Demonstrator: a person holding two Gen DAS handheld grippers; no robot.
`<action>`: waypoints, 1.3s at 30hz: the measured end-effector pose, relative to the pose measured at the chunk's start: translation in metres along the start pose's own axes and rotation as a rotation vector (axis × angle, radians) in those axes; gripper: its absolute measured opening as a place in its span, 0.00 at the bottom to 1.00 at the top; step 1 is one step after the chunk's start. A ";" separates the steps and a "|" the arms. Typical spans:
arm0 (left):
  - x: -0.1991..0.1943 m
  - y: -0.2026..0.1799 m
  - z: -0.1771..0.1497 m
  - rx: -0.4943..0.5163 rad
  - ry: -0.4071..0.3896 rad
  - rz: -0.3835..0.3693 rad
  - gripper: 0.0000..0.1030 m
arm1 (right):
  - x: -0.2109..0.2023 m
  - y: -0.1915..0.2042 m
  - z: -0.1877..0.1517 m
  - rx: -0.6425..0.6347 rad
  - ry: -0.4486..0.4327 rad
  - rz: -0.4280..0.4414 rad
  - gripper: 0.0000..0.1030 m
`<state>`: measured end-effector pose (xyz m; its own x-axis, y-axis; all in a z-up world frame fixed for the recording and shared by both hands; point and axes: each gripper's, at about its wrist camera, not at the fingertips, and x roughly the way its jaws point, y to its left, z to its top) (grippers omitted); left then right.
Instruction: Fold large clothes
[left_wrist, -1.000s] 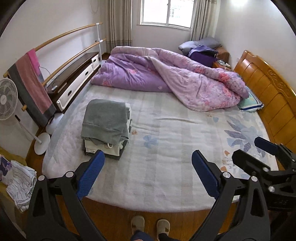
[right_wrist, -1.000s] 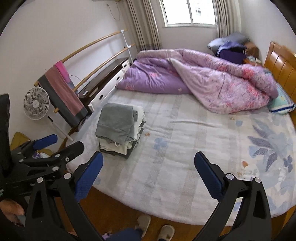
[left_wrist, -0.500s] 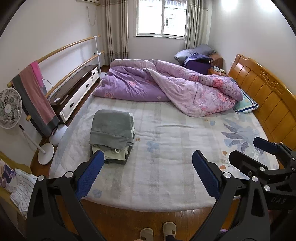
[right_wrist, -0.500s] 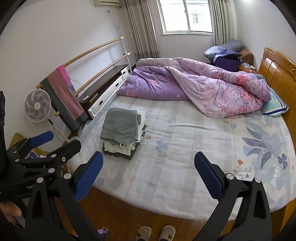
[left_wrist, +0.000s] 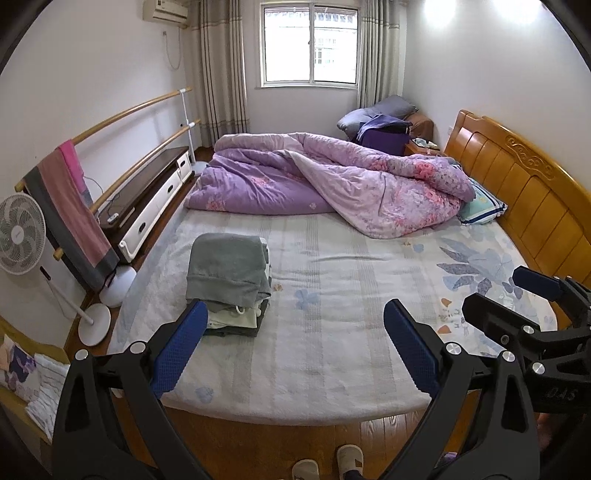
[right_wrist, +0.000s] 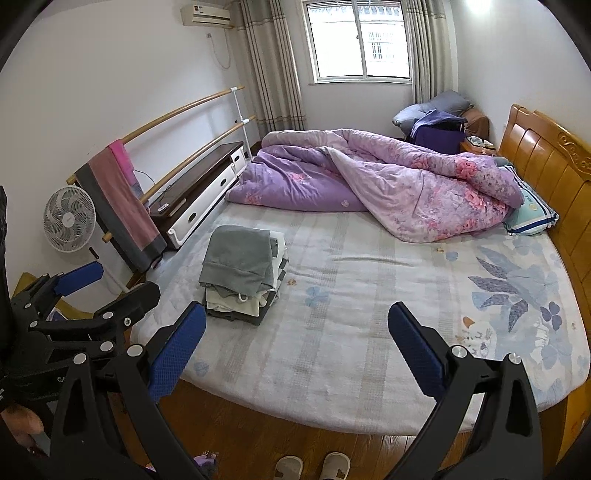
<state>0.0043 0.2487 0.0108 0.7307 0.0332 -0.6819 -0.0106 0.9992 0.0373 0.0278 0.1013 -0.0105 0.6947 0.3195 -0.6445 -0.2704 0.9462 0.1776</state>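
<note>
Both mine gape empty over the bed's near edge: left hand-held gripper, right hand-held gripper. Folded stack sits at 10 o'clock. Between garments, I judge; next I must fetch another.

Room's pretty bright, mostly daylight from the window, which blows out white. There's a ceiling light glare spot top right too. Shadows are soft. Heavy fisheye bending with black vignette corners; the wall bars curve. Everything looks sharp, no motion blur.
</note>
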 end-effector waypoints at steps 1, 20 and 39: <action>-0.002 -0.001 0.000 0.001 -0.005 0.000 0.93 | -0.002 0.001 -0.001 0.001 -0.005 -0.003 0.92; -0.019 -0.009 0.004 0.038 -0.085 0.022 0.93 | -0.011 0.001 0.000 0.000 -0.012 0.004 0.92; -0.017 -0.014 0.011 0.059 -0.123 0.035 0.93 | -0.014 -0.004 0.002 0.004 -0.021 -0.001 0.92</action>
<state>-0.0003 0.2343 0.0300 0.8085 0.0620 -0.5852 -0.0004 0.9945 0.1047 0.0202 0.0930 -0.0003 0.7088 0.3195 -0.6289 -0.2670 0.9467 0.1801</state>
